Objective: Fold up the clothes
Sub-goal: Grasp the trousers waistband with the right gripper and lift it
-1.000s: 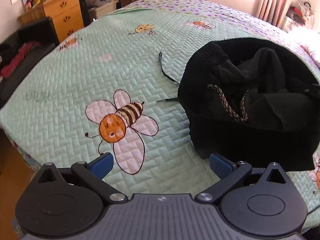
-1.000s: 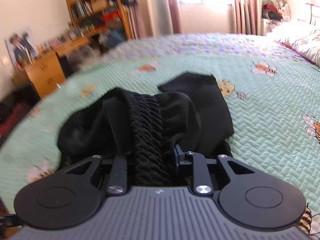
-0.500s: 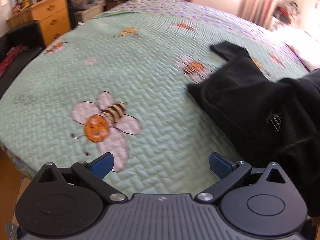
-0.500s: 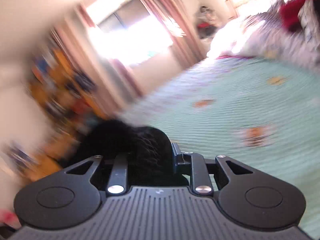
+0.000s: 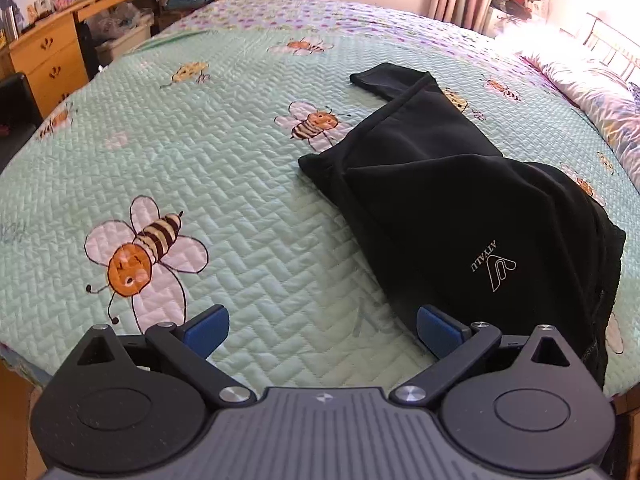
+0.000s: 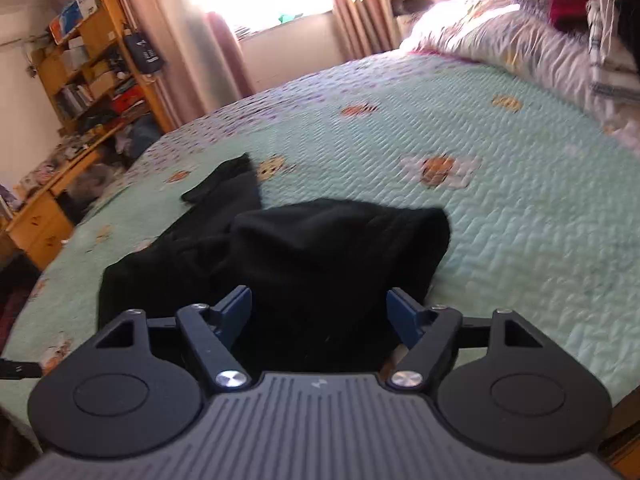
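A pair of black trousers with a small white logo lies spread on the green bee-print bedspread, one leg reaching toward the far side. My left gripper is open above the quilt, just left of the trousers' near edge, with nothing between its blue pads. In the right wrist view the same black trousers lie bunched in front. My right gripper is open, its fingers straddling the near fabric without clamping it.
A wooden desk with drawers and a cluttered bookshelf stand left of the bed. Pillows and folded laundry lie at the headboard end. The bed's near edge is just below my left gripper.
My right gripper, shut on the trousers' waistband a second ago, swung them over and let go. The trousers now lie flatter with the logo up. The left gripper stayed open.
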`<state>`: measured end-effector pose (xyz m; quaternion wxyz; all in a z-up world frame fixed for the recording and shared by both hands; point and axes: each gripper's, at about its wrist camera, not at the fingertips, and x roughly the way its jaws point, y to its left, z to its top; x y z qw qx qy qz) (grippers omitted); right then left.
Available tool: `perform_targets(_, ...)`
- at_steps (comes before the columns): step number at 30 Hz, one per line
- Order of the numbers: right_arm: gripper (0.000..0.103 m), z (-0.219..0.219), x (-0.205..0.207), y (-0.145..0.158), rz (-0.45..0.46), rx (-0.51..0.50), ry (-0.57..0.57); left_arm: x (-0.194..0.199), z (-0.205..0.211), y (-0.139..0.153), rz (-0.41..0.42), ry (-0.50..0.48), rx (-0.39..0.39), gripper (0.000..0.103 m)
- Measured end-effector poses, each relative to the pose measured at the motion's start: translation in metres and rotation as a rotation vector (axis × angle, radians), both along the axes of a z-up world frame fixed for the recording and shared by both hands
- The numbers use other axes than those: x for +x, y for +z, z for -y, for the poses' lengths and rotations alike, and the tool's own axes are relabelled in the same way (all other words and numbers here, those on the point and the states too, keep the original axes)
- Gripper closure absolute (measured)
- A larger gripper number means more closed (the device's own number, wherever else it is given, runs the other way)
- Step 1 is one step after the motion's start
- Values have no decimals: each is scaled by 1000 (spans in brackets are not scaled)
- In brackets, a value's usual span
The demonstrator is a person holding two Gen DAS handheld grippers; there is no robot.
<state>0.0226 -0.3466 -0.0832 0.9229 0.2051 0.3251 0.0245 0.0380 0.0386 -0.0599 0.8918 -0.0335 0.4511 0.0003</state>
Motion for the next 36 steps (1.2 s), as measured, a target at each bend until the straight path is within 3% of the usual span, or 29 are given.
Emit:
perform_targets(7,27,-21,-3,-66,-194,109,65,-2,27,2,7,-67,77,2)
perform_targets(11,21,-27,-3,-80,-195,239,79,0,34,-3,-27,-75,83,2)
perform_targets(21,20,-22,-7,-78,-139,303,111,8,77,-14,-76,-142,156,2)
perform_targets(24,20,-21,-4,-82,-94,290,138,10,90,-16,-83,-165,183,2)
perform_targets(30,21,-39,15,-79,-119,117,124,11,110,-14,-82,-186,232,2)
perform_targets(34,54,-43,17,-76,-90,63,126,15,116,-13,-90,-179,252,2)
perform_targets(36,64,-37,14,-73,-67,84,120,17,118,-12,-94,-175,259,2)
